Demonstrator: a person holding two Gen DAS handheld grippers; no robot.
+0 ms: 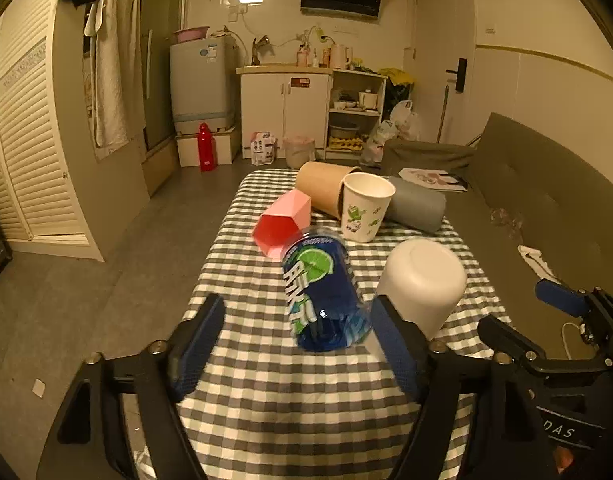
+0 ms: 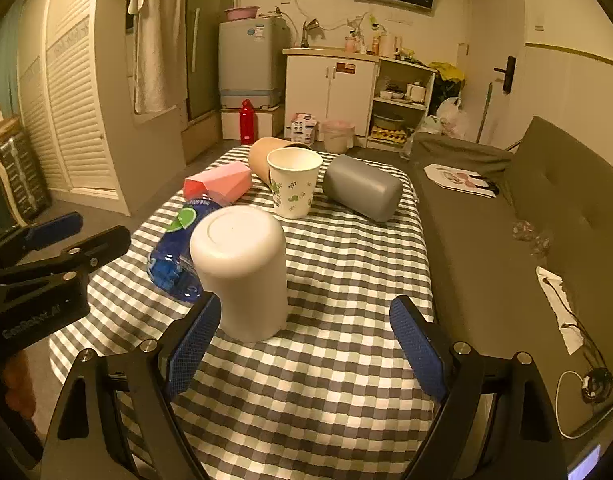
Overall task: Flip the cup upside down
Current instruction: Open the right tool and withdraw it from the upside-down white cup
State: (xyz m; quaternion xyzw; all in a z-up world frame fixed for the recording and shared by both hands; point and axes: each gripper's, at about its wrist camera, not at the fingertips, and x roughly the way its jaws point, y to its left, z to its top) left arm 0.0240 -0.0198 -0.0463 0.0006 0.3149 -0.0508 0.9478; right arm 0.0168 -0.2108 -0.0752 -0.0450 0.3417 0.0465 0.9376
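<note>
A white cup [image 2: 242, 272] stands upside down on the checked table [image 2: 326, 360], also in the left wrist view [image 1: 422, 280]. A blue printed cup [image 1: 324, 296] lies on its side beside it, seen too in the right wrist view [image 2: 174, 248]. An upright paper cup [image 2: 294, 184] with green prints stands further back, also in the left wrist view [image 1: 364, 206]. My left gripper [image 1: 298, 344] is open around the near end of the blue cup, not touching. My right gripper [image 2: 306, 340] is open and empty just in front of the white cup.
A pink hexagonal cup [image 1: 282, 220], a brown cup [image 1: 326, 188] and a grey cup [image 2: 360, 186] lie on their sides at the table's far end. A grey sofa [image 2: 506, 240] runs along the right. Cabinets and a washing machine stand behind.
</note>
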